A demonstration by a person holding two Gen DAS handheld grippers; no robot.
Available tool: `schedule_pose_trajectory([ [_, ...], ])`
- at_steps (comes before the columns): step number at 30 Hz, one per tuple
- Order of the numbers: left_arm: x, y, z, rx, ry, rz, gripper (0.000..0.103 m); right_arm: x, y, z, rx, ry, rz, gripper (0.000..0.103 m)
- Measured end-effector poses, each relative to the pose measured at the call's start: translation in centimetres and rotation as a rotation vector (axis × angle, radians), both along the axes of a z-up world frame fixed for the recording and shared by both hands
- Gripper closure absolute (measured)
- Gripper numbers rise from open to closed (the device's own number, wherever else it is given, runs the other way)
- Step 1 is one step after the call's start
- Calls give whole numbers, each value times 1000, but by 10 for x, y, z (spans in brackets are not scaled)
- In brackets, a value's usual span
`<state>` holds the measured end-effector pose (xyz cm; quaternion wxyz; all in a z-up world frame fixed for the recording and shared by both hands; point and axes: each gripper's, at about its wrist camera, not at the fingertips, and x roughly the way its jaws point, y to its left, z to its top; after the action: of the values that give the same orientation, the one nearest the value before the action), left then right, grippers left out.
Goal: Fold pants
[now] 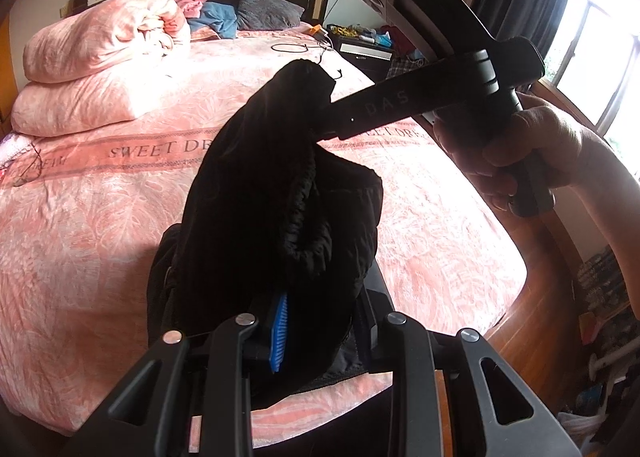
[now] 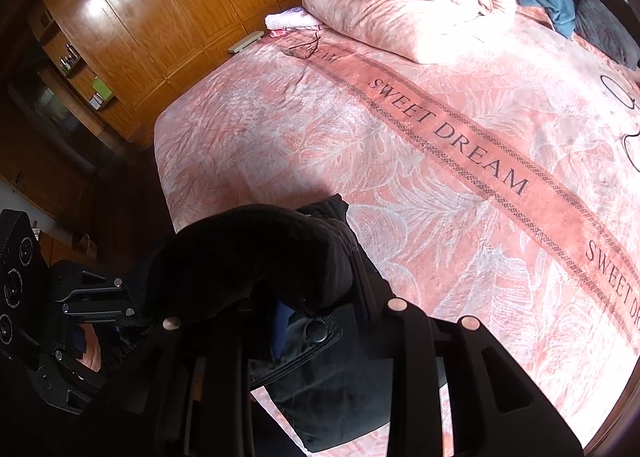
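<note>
Black pants [image 1: 256,193] hang bunched in the air above the bed, pinched between two tools. Nearest, the left hand-held gripper [image 1: 316,333] is clamped on the lower fabric beside its blue pad; farther out, the right hand-held gripper [image 1: 332,117] bites the upper edge, near the waistband by the look of the snap button [image 2: 318,331]. Drawing the two grips apart should spread the cloth before it is laid flat. Beyond lies the pink bedspread [image 1: 100,217], then a folded quilt [image 1: 100,69]. No containers show.
</note>
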<state>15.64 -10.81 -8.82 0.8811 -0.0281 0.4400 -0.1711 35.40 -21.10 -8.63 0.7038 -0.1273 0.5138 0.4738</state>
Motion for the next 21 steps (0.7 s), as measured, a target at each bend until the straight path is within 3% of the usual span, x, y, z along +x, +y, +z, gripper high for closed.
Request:
schedule_pose_trajectory([
  [21,9,-44,-39,56,59,-79,76,7,-39,-38,-11,42,-33,76],
])
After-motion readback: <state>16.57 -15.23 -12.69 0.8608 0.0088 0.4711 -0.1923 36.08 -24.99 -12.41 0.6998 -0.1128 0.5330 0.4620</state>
